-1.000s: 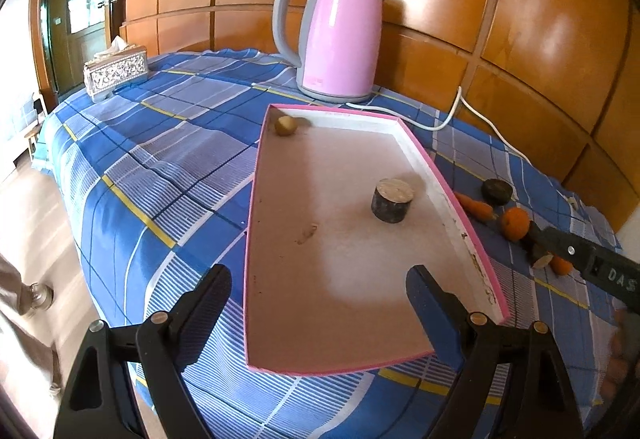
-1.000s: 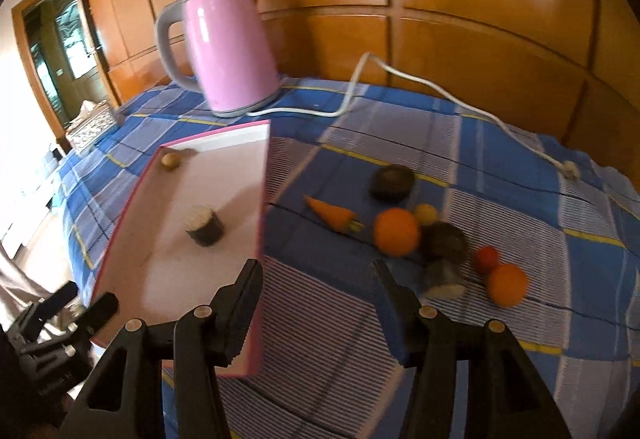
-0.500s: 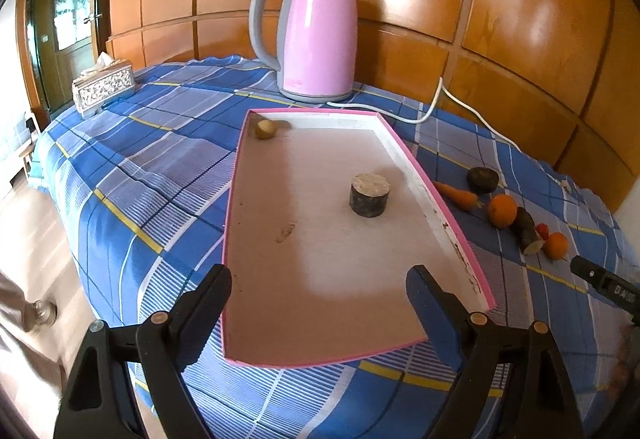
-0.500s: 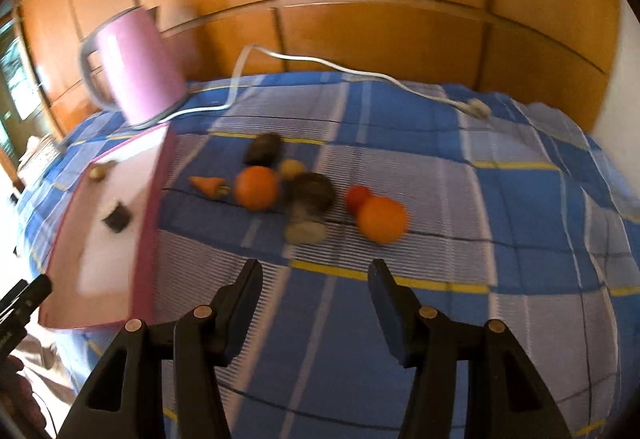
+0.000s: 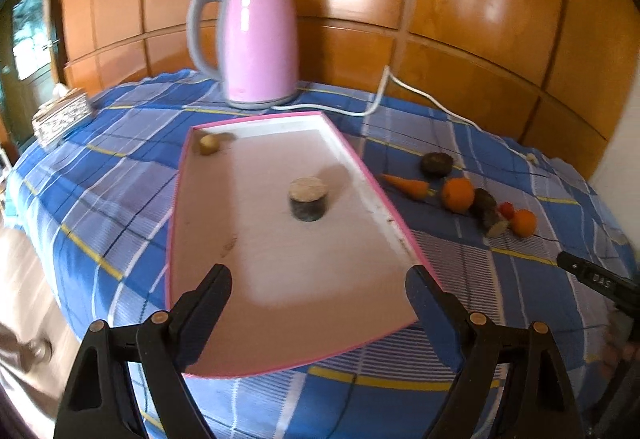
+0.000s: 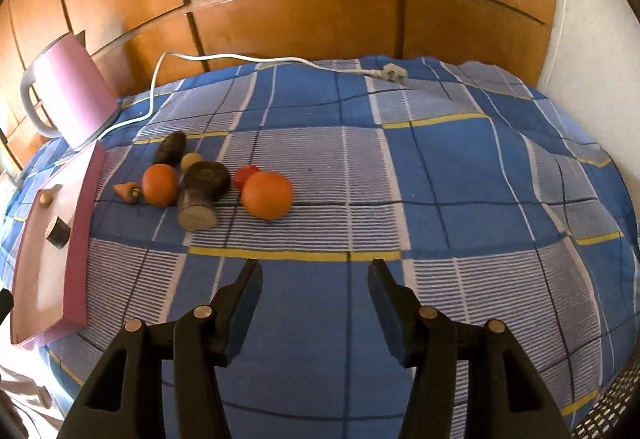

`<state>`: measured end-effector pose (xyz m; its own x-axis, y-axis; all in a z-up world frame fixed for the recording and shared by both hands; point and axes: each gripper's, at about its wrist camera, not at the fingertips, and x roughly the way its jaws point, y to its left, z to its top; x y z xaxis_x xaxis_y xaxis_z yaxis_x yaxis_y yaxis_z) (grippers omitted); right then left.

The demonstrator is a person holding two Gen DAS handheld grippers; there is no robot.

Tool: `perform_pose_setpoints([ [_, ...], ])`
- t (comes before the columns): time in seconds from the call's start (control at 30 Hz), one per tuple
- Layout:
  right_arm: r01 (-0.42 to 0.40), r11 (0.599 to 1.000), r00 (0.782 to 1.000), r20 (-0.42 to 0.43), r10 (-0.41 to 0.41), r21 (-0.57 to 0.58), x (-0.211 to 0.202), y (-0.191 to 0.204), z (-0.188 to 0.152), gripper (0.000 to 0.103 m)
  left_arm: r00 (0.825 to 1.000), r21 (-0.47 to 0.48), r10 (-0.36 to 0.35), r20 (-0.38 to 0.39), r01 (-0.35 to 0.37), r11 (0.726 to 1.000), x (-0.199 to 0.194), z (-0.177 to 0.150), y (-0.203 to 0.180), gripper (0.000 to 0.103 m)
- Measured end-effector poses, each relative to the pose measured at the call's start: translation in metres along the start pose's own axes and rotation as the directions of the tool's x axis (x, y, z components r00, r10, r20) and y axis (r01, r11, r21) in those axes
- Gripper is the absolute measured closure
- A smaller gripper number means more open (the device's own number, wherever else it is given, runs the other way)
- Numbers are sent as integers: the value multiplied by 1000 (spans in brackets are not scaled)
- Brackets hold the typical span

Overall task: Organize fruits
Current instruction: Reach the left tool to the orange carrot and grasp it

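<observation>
Both grippers are released and empty: left gripper (image 5: 318,303) over the tray (image 5: 182,199), right gripper (image 6: 314,291) approaching fruit beside it. Next: grasp the nearest orange (image 6: 267,194).

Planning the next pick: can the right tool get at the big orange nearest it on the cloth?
Probably yes. The right tool is open and empty, with only bare cloth between it and the big orange; the small red fruit touches only its far side.
</observation>
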<state>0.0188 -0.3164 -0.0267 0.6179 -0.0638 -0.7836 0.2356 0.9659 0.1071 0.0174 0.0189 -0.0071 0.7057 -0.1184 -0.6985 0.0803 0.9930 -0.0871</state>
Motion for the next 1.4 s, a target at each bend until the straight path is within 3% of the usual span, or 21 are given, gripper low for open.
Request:
perform_pose_setpoints([
  [0.27, -3, 1000, 1000, -5, 3, 2, 3, -3, -2, 47, 993, 85, -103, -51, 107, 991, 11, 17, -28, 27],
  [0.4, -6, 1000, 1000, -10, 6, 6, 5, -5, -4, 47, 979, 189, -165, -119, 185, 964, 24, 33, -46, 37],
  [0.53, -9, 1000, 1000, -12, 10, 15, 5, -8, -5, 47, 957, 306, -202, -206, 259, 916, 47, 53, -62, 41],
  [0.93, 30, 999, 1000, -8, -30, 10, 7, -20, -8, 47, 944, 581, -149, -293, 300, 757, 118, 90, -102, 41],
  [1.0, 35, 999, 999, -14, -35, 12, 9, -23, -9, 47, 934, 616, -138, -328, 323, 718, 130, 89, -109, 41],
  [1.07, 43, 999, 999, -17, -42, 15, 11, -26, -10, 47, 940, 665, -107, -324, 307, 681, 141, 89, -116, 41],
  [1.23, 78, 997, 997, -11, -78, 12, 15, -32, -13, 47, 926, 696, -104, -363, 343, 631, 160, 90, -124, 41],
  [1.4, 112, 994, 994, -11, -112, 5, 23, -36, -19, 47, 923, 734, -100, -373, 359, 576, 172, 86, -134, 55],
])
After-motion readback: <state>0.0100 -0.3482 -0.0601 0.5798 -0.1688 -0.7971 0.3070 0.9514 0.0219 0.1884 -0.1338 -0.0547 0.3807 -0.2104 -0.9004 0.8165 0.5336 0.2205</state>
